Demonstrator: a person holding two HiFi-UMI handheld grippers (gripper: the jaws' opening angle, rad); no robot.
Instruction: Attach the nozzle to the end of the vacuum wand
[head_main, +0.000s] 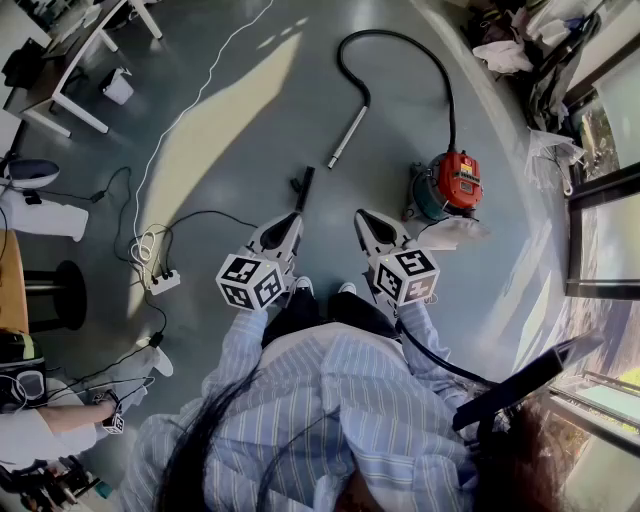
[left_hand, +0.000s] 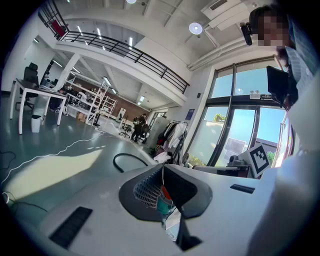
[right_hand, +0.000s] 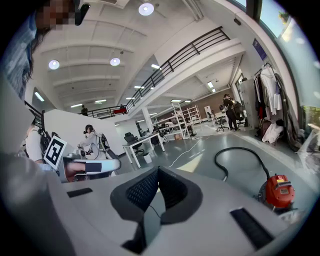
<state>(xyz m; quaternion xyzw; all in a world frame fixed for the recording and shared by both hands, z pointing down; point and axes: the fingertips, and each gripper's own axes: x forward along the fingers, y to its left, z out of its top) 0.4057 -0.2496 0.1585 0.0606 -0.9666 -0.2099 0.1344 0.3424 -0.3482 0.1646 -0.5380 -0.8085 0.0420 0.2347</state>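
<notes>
Grippers both closed and empty: left gripper (head_main: 288, 222), right gripper (head_main: 367, 222). Just beyond left tips, black nozzle (head_main: 303, 187) on floor (head_main: 230, 130); farther ahead, between both, silver wand (head_main: 348, 135). Probably light, stiff, slick plastic; grip mid-body, across narrow sides.

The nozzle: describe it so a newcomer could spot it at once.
Start at the red vacuum cleaner and follow its black hose round to the silver wand. Just left of the wand's free end lies the nozzle: short, black, and joined to nothing.
</notes>
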